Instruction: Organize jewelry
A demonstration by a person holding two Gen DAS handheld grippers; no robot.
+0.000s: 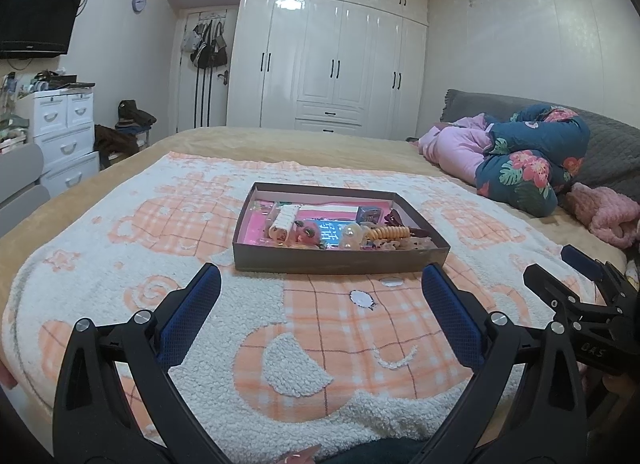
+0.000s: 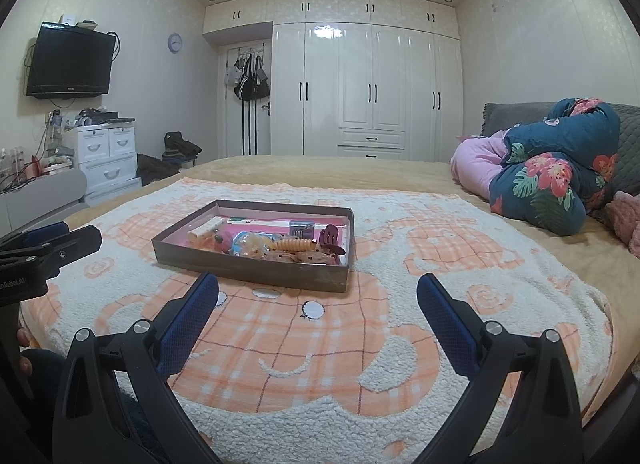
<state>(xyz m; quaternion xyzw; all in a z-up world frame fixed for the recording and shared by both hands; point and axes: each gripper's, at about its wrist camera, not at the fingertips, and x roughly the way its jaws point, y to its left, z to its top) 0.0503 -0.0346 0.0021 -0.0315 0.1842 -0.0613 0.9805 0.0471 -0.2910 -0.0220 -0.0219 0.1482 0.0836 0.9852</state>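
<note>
A shallow brown box (image 1: 340, 260) (image 2: 248, 266) with a pink lining sits on the orange-and-white blanket (image 1: 312, 348) (image 2: 316, 344) on the bed. It holds several hair clips and trinkets: a white clip (image 1: 285, 220), an orange spiral tie (image 1: 390, 233) (image 2: 295, 244), a dark red claw clip (image 2: 331, 238). My left gripper (image 1: 322, 296) is open and empty, just short of the box's near wall. My right gripper (image 2: 318, 298) is open and empty, near the box's right front corner. Each gripper shows at the edge of the other's view.
A folded floral and pink quilt (image 1: 520, 152) (image 2: 548, 168) and a pink fuzzy cloth (image 1: 608, 216) lie at the right of the bed. A white drawer unit (image 1: 66, 132) (image 2: 106, 156) stands left of the bed. White wardrobes (image 2: 368, 92) fill the far wall.
</note>
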